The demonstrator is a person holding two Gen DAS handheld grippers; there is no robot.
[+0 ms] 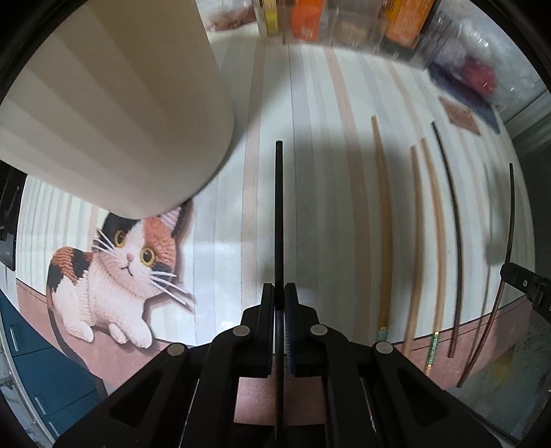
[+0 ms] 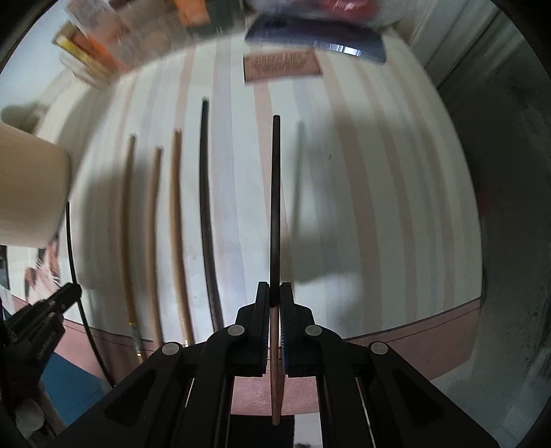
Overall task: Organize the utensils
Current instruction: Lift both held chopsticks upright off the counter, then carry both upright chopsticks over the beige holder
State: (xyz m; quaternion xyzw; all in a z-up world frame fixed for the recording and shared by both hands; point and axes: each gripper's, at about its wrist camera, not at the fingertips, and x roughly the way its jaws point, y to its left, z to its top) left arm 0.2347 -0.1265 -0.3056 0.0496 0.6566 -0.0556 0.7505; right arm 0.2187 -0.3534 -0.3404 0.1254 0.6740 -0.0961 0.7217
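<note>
Right wrist view is blurry, but the right gripper (image 2: pixel 274 296) pinches a brown chopstick (image 2: pixel 275 206), and the left gripper (image 1: pixel 279 296) pinches a black chopstick (image 1: pixel 279 213) near the table's (image 1: pixel 310 172) front edge.

**Legible text: none**

- Small brown card (image 2: pixel 281 67) on the striped table mat (image 2: pixel 361 155): several rows of dark print, too blurred in the right wrist view and too small in the left wrist view to make out.
- Orange and yellow boxes (image 1: pixel 403 20) at the far edge of the table: printed faces, smeared, no word or brand readable.
- Side of the left gripper (image 2: pixel 70 293), seen from the right wrist camera: one line of pale lettering running along the black body, too small and tilted to read.
- No numbers or signs readable anywhere.
</note>
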